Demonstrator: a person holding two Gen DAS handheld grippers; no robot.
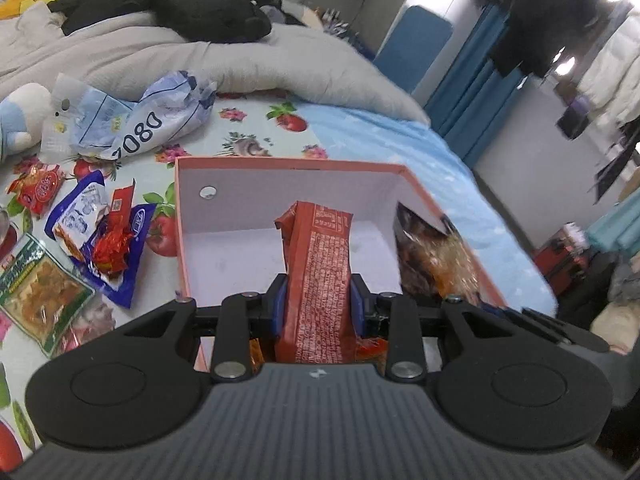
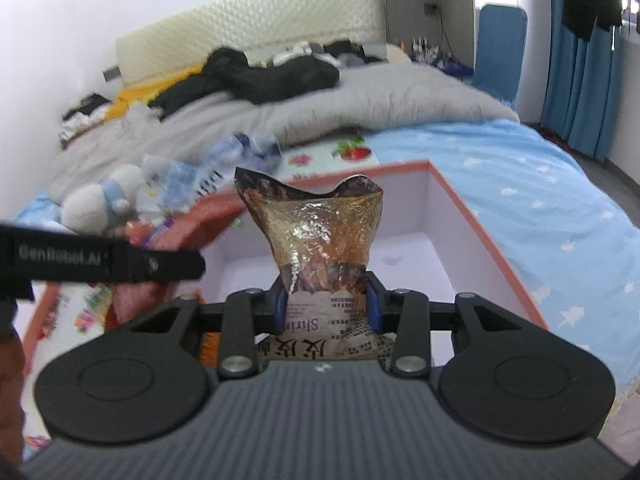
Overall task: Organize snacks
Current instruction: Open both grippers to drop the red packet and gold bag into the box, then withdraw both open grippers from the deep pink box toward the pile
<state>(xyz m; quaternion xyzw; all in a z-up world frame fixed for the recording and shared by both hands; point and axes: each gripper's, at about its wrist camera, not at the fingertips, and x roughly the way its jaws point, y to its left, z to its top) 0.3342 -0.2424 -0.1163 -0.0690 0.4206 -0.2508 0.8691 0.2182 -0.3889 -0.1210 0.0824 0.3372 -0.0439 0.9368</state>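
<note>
1. The left gripper (image 1: 318, 304) was clamped on a red snack packet (image 1: 320, 276), held upright over the box (image 1: 280, 184).
2. The right gripper (image 2: 326, 304) gripped a brown shrimp bag (image 2: 320, 232) above the same box (image 2: 480, 216).
3. Loose snacks (image 1: 100, 240) lay on the bed sheet (image 1: 256, 128) at the box's nine o'clock.

Right gripper (image 2: 326, 302) clamped on a crinkled shrimp snack bag (image 2: 320, 232), its flared top rising upright beyond the jaws. Past the fingertips, open pink box (image 2: 480, 216), white inside. Left of the jaws, blurred black gripper arm (image 2: 108, 262).
</note>
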